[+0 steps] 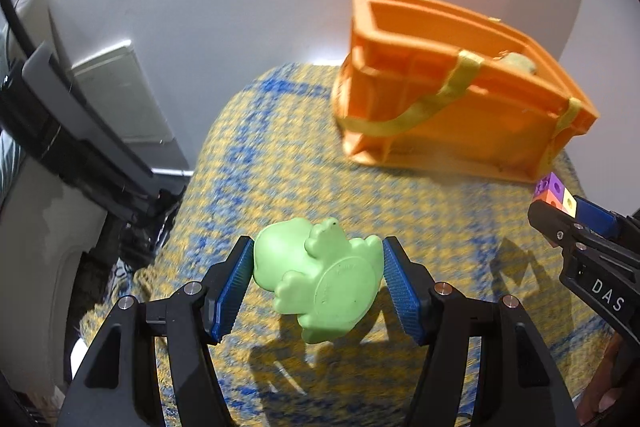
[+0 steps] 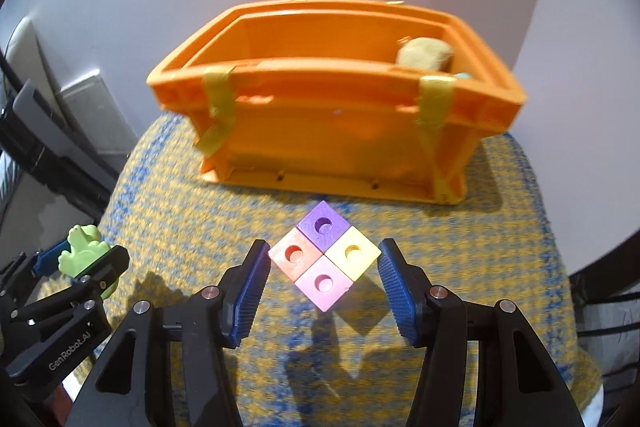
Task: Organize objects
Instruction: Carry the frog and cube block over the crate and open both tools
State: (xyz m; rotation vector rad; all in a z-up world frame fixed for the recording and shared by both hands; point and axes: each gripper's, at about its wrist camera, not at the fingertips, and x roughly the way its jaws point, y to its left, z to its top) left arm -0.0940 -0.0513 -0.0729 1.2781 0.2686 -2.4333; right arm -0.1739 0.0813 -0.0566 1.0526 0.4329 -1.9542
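Yellowish lump (image 2: 424,54) in orange crate (image 2: 320,131) (half hidden by rim): unidentifiable.

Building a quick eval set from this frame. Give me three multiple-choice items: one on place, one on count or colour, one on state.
1. Where does the orange crate stand relative to the block cluster?
A. beyond it, by the wall
B. under it
C. nearer the camera than it

2. How many cubes make up the block cluster?
A. two
B. four
C. six

3. What is the left gripper doing?
A. standing open over bare cloth
B. clamping the green frog toy
C. clamping the crate's yellow strap

Key: 1 A, the right wrist view shows the crate past the blocks, against the wall. 2 B, purple, orange, yellow and pink cubes show. 3 B, both blue pads press the frog's sides.
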